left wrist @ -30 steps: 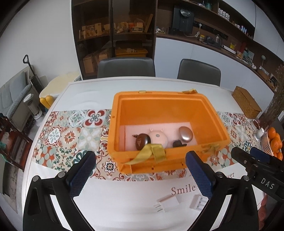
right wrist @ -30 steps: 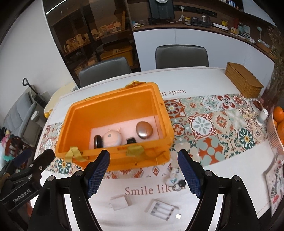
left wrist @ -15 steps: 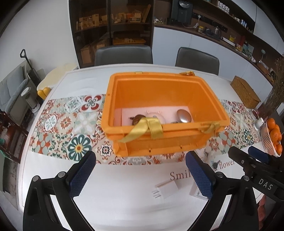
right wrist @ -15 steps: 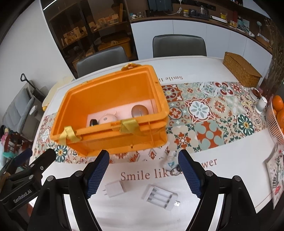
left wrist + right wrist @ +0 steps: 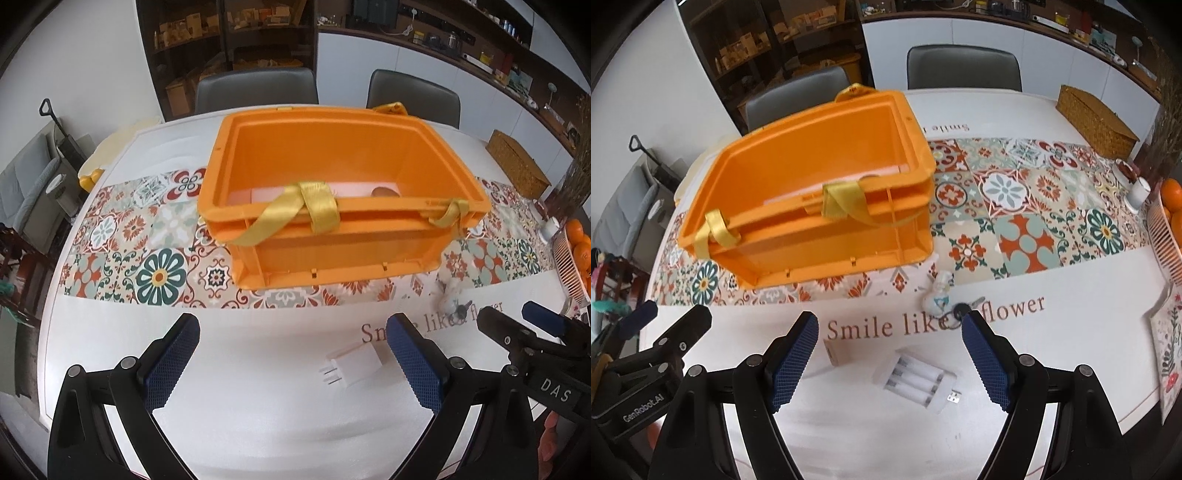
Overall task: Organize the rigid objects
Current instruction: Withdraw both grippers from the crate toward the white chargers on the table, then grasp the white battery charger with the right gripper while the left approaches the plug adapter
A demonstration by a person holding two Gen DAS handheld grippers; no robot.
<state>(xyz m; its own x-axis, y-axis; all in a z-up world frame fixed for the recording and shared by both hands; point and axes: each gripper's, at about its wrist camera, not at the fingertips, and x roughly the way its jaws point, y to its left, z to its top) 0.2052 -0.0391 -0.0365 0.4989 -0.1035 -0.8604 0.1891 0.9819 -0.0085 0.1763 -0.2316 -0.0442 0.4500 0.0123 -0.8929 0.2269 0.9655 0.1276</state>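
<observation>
You have lowered both grippers toward the table (image 5: 258, 424); the orange crate (image 5: 343, 254) looms nearer. Left gripper (image 5: 291, 362) spread, empty; right gripper (image 5: 890, 360) empty, widening above the battery case (image 5: 916, 382).

White table (image 5: 258, 424), patterned runner (image 5: 122, 236); 2 grey chairs (image 5: 256, 86) behind; dark shelving (image 5: 225, 48), white walls.

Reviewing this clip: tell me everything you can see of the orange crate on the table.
The orange crate is a rectangular open-topped bin that looks like moulded plastic, with a thick rim and ribbed outer walls. It stands upright on the patterned table runner, lid off. Yellow ribbon straps are looped over its near rim, and another shows at the far corner. Inside, a pale pink liner covers the floor, and one brownish rounded object peeks above the near wall; the rest is hidden. Neither gripper touches it.
</observation>
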